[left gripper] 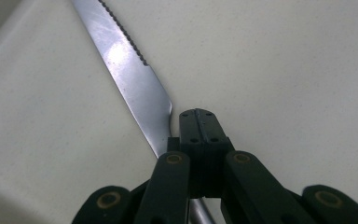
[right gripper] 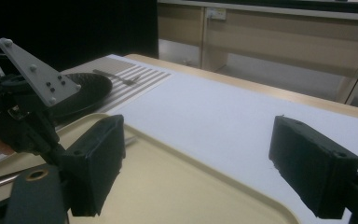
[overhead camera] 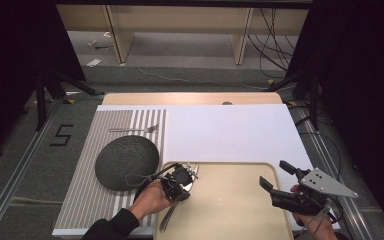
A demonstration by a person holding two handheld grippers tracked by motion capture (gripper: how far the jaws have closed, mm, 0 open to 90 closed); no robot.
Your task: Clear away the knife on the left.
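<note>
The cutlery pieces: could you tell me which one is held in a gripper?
The knife, clamped in the left gripper over the tray; the fork lies untouched on the striped placemat.

You have a silver knife (left gripper: pixel 135 79) on the beige tray (overhead camera: pixel 230 210), beside a dark grey plate (overhead camera: pixel 126 162) and grey-and-white striped placemat (overhead camera: pixel 87 200).

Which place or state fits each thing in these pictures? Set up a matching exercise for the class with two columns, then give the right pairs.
Column one:
1. knife
2. fork
3. dark round plate
4. right gripper

Column two:
A. lies on the striped mat, beyond the plate
B. jaws wide apart, nothing between them
C. on the beige tray, gripped at the handle by the left gripper
D. sits on the striped mat, left of the tray

Pairs: 1-C, 2-A, 3-D, 4-B
</note>
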